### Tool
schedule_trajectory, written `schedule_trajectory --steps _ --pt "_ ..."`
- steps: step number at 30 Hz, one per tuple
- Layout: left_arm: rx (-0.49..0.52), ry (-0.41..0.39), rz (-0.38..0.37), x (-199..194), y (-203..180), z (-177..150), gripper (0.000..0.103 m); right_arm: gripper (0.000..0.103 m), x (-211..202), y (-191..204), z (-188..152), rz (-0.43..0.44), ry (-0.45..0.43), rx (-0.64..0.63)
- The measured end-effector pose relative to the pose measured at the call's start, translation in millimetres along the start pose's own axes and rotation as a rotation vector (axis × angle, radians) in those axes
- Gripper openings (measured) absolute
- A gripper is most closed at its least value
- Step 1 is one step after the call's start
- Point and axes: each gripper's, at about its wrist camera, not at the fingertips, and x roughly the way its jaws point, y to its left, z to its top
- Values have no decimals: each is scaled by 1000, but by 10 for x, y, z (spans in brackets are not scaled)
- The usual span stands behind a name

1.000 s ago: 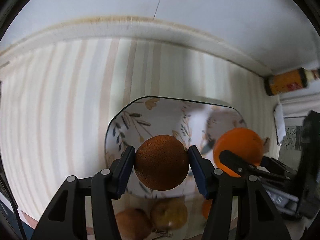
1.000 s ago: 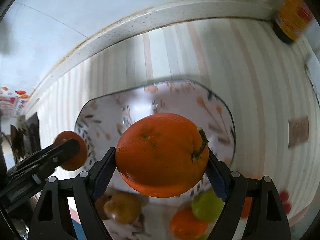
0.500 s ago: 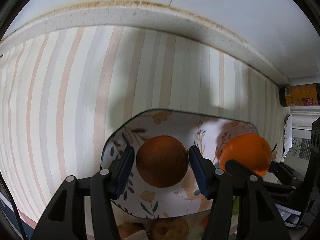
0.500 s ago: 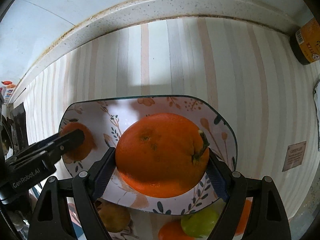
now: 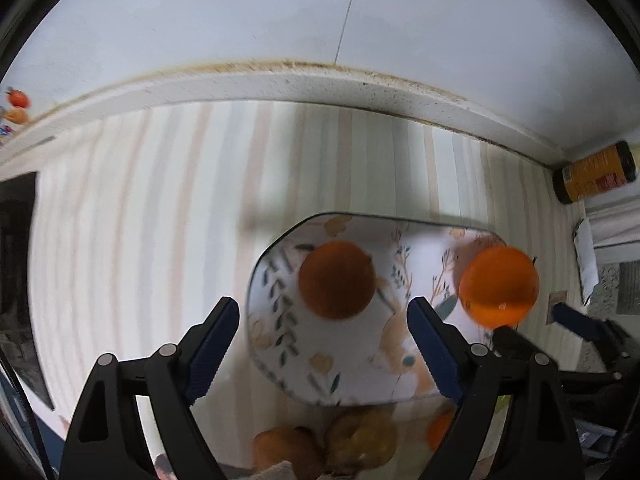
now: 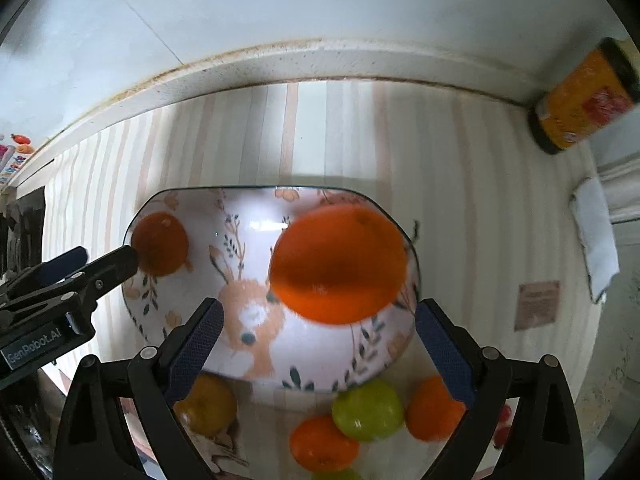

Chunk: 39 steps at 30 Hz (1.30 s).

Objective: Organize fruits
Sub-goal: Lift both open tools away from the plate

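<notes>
A floral plate (image 5: pixel 360 364) with a rabbit print lies on the striped cloth; it also shows in the right wrist view (image 6: pixel 256 344). A dark orange (image 5: pixel 337 279) rests on its left part, free of my open left gripper (image 5: pixel 323 332). A bright orange (image 6: pixel 338 264) sits blurred on the plate's right side, just beyond my open right gripper (image 6: pixel 318 330); it also shows in the left wrist view (image 5: pixel 498 286). The dark orange shows at the plate's left in the right wrist view (image 6: pixel 160 243).
Loose fruit lies in front of the plate: a green one (image 6: pixel 368 410), small oranges (image 6: pixel 434 408) and a yellowish one (image 6: pixel 208 404). A yellow jar (image 6: pixel 580 104) stands at the back right by the wall ledge. A white cloth (image 6: pixel 594 236) lies at right.
Both grippers have opened and let go of their oranges, which now lie on the plate. Both grippers have drawn back from the fruit.
</notes>
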Motion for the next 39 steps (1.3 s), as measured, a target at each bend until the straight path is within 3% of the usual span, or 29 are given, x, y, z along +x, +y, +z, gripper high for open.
schedule_trajectory --steps 6,16,27,39 --pt "18 -107 54 -524 39 -359 86 99 -377 25 -402 -6 -73 6" --pt "44 -229 53 -1231 -21 -1011 86 99 -1101 73 -1056 -7 -202 7" --pt "74 -319 35 -1727 -145 -1501 86 99 -1763 151 -1619 -12 -321 -2" --pt "70 -346 7 -1931 -121 -1730 86 99 -2105 184 -1843 23 -381 9"
